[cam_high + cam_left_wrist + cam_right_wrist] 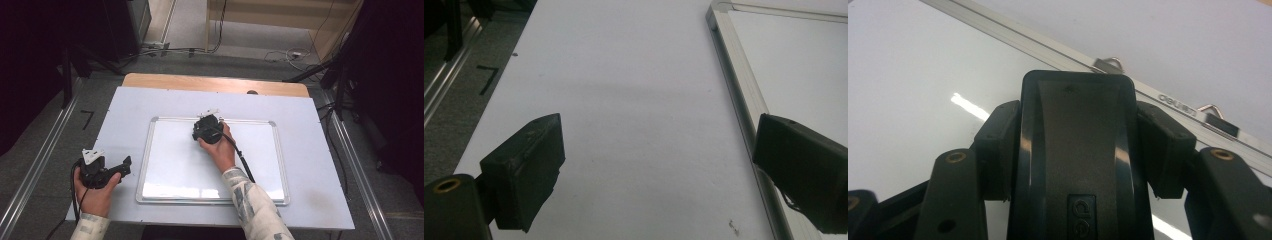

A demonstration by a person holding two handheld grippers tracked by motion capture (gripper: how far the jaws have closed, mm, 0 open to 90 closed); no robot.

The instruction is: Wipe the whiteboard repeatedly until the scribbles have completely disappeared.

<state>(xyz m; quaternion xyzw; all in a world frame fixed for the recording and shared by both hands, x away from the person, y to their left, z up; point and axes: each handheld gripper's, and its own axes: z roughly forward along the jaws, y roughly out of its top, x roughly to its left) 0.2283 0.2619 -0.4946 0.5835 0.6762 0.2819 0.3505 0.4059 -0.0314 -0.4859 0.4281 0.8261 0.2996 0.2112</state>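
Note:
A silver-framed whiteboard (175, 165) lies flat on the table's middle. Near the board's far edge my right gripper (206, 126) is shut on a black eraser (1078, 140). In the right gripper view the eraser stands between both pads (998, 145), over the white surface (908, 75) close to the frame's top rail. My left gripper (125, 167) rests at the table's front left, beside the board's left rail (734, 75). Its jaws stand wide open over the bare sheet, my left gripper (659, 125) holding nothing.
A pale sheet (310, 150) covers the wooden table, whose far edge (215, 82) shows as a wood strip. Two hanging clips (1215, 117) sit on the board's top rail. Metal rails (35, 165) run along both sides, with cables and dark stands on the floor beyond.

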